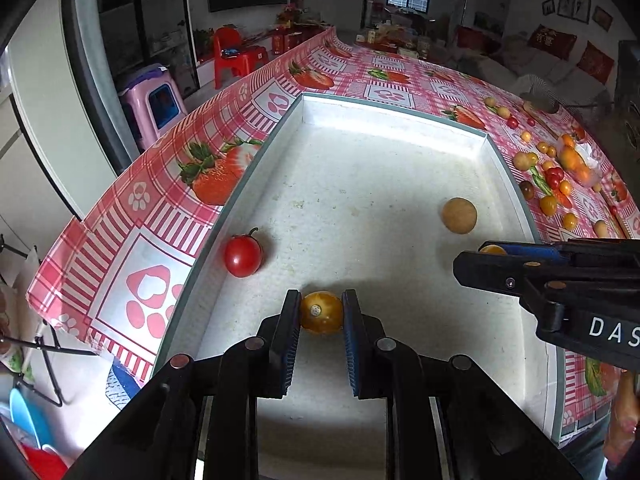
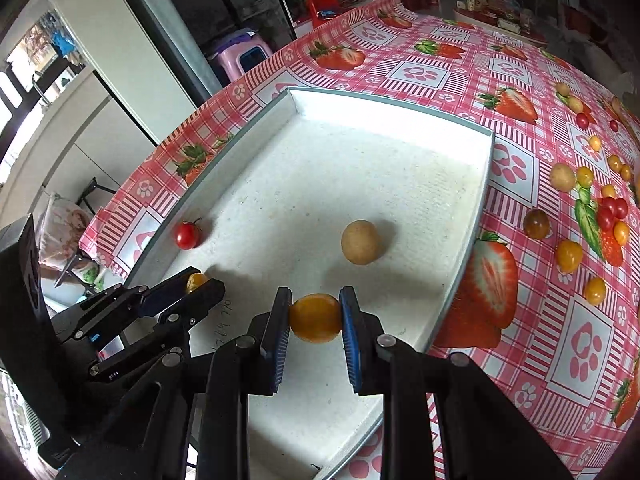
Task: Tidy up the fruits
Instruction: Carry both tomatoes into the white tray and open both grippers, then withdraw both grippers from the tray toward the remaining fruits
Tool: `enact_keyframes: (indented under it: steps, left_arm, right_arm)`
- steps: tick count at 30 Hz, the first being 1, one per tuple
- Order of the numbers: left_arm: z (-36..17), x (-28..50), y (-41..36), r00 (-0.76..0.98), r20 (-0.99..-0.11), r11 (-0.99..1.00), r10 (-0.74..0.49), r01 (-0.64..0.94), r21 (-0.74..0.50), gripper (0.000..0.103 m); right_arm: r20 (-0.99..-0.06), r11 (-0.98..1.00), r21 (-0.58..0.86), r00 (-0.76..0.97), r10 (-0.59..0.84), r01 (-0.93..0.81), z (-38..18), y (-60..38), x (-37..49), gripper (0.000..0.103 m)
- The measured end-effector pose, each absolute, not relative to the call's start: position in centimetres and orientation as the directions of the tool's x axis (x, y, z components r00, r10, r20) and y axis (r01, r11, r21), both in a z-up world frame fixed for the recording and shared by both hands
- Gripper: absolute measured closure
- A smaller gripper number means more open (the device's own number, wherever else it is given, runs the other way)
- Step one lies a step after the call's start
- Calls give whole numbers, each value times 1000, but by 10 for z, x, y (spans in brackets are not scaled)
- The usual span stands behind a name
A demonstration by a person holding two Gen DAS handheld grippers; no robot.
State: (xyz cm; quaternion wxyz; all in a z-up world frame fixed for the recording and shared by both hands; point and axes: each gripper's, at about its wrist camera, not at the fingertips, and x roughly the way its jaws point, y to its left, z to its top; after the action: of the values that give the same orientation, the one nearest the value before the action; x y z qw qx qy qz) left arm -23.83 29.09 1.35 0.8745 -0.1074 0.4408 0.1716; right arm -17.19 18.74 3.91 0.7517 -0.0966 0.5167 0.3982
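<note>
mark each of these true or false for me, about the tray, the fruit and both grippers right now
1. The left gripper holds a yellow-orange tomato between its fingers. True.
2. The right gripper is empty. False: it is shut on an orange tomato.
3. A red tomato lies in the white tray near its left wall. True.
4. The tan round fruit lies on the tablecloth outside the tray. False: it rests on the tray floor.
5. Loose fruit is scattered on the tablecloth to the right of the tray. True.
</note>
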Motion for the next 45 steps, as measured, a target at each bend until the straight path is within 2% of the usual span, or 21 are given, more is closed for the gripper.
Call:
enact_keyframes:
  steps: [8, 10, 11, 12, 20, 28, 36, 42, 45]
  left_arm:
    - [13, -237, 289, 540, -812, 923, 223, -385, -3, 78]
    - [13, -237, 290, 534, -810, 917, 241, -398, 11, 39]
    - [15, -239, 290, 545, -799, 913, 252, -408, 10, 23]
    - [18, -242, 290, 560, -785, 911, 265, -413, 12, 23]
    - [24, -237, 288, 558, -796, 917, 232, -400, -13, 23]
    - [51, -218, 248, 598, -773, 950, 212, -312, 19, 23]
    - [74, -174, 173, 641, -760, 988, 109, -157, 9, 23]
    - [65, -139, 119, 633, -772, 995, 47, -96, -19, 23]
    - [51, -123, 106, 618, -784, 994, 61, -108, -7, 23]
  right_arm:
    - [-880, 676, 238, 140, 454, -697, 26, 198, -168, 73]
    - [-877, 675, 259, 125, 464, -691, 27, 199, -166, 63]
    - [-874, 675, 273, 117, 472, -686, 28, 198, -164, 52]
    - [-869, 675, 287, 112, 482, -680, 29, 197, -163, 43]
    - [-797, 659, 393, 121, 592, -642, 60, 173, -155, 23]
    - [-772, 725, 388, 230, 593, -569, 80, 103, -137, 23]
    - [-810, 875, 322, 373, 452, -362, 65, -17, -103, 23]
    - [-831, 927, 294, 418, 367, -231, 48, -84, -90, 23]
    - [-838, 938, 266, 429, 338, -220, 42, -97, -89, 23]
